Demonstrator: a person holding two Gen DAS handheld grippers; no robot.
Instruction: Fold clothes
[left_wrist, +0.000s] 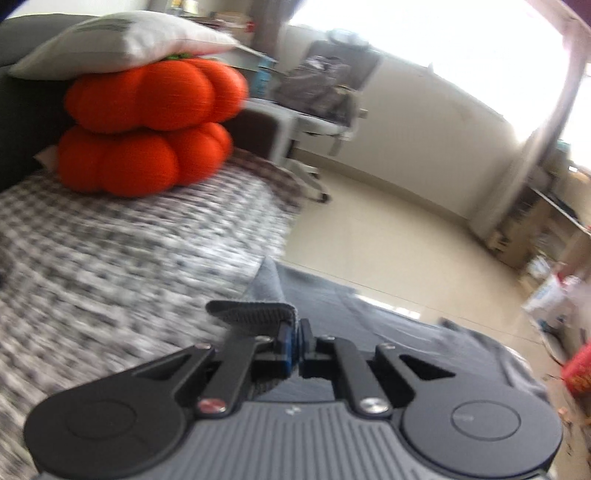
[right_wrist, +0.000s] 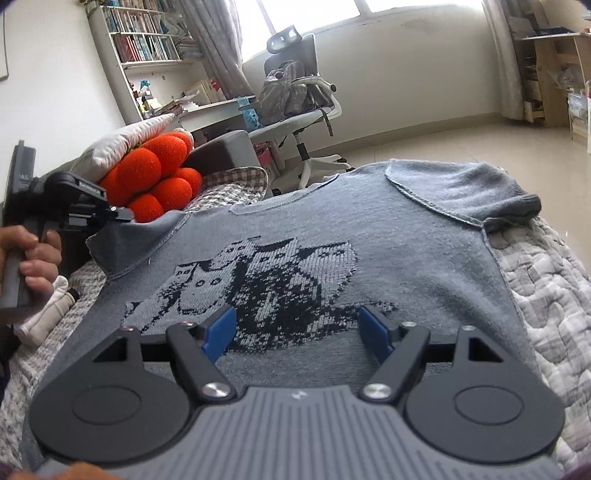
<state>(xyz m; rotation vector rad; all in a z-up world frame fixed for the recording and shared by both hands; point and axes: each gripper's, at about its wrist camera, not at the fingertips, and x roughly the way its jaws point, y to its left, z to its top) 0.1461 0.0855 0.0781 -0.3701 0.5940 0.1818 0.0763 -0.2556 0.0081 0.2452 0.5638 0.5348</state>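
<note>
Now the grey sweater (right_wrist: 332, 236) lies flat across mid-frame on the checked bedspread (right_wrist: 546, 280); left gripper (left_wrist: 295, 338) pinches its sleeve cuff (left_wrist: 255, 312); right gripper (right_wrist: 299, 328) gapes empty above its hem.

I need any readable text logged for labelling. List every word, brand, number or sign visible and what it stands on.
"AS": on the grey handle at the left edge; the rest is cut off.
Small white mark on each gripper body: a logo, not readable.
Print on the left gripper clamp: too small.
Book spines on the bookshelf: too small.
White pillow print: blurred.
</note>
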